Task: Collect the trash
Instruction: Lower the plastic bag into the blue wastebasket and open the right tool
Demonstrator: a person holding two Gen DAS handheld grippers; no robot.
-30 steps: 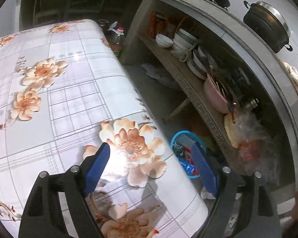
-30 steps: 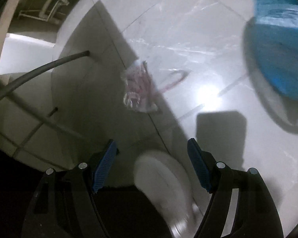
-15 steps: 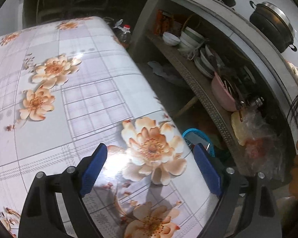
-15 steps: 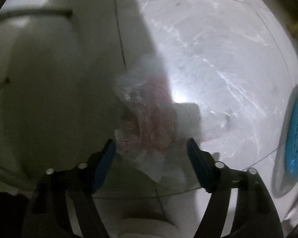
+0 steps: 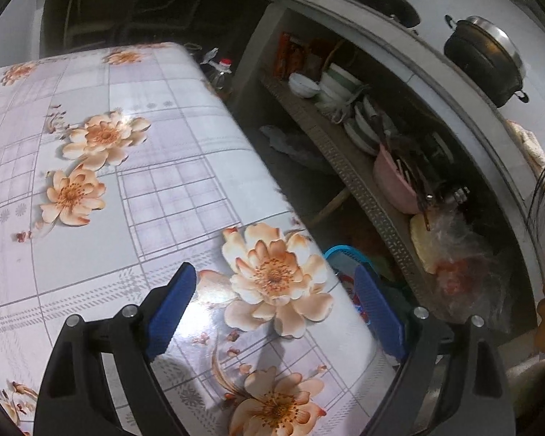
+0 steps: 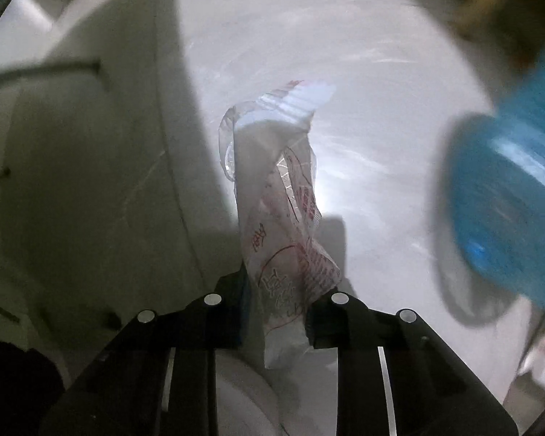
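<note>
Right claw (image 6: pixel 277 309) closes on a clear red-printed wrapper (image 6: pixel 283 225) at frame centre, over bare pale floor (image 6: pixel 363 72); blue basket (image 6: pixel 508 200) crowds the right edge. Left claw (image 5: pixel 276 303) gapes empty over the floral bench (image 5: pixel 156 196) edge

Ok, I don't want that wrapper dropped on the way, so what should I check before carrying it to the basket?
1. Wrapper between the right gripper jaws: ok, jaws closing on it.
2. Grip deep enough: cannot tell, only the wrapper's lower end is pinched.
3. Wrapper off the floor: cannot tell.
4. Blue basket within sight: ok, at the right, blurred.
5. Left gripper free: ok, open over the flowered table, nothing between its jaws.
</note>
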